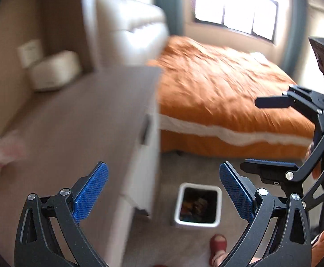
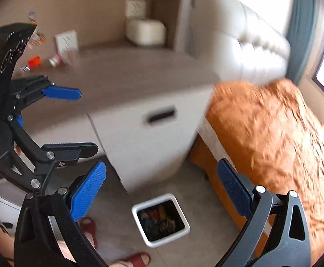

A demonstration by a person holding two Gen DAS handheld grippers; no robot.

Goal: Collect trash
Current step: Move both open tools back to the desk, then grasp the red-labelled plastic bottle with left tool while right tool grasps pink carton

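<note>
A white square trash bin (image 1: pixel 197 207) with colourful trash inside stands on the floor beside the cabinet; it also shows in the right wrist view (image 2: pixel 160 220). My left gripper (image 1: pixel 162 191) is open and empty, high above the bin. My right gripper (image 2: pixel 159 191) is open and empty, also above the bin. Each gripper shows in the other's view: the right one (image 1: pixel 264 133) at the right edge, the left one (image 2: pixel 79 120) at the left. Small trash items, an orange piece (image 2: pixel 34 61) and a small bottle (image 2: pixel 55 60), lie on the brown cabinet top (image 2: pixel 122 77).
A bed with an orange cover (image 1: pixel 224 93) stands right of the white cabinet (image 2: pixel 148 138). A cream box (image 2: pixel 145 32) and white cards (image 2: pixel 66 40) sit at the cabinet's back. My feet in red slippers (image 2: pixel 137 259) are near the bin.
</note>
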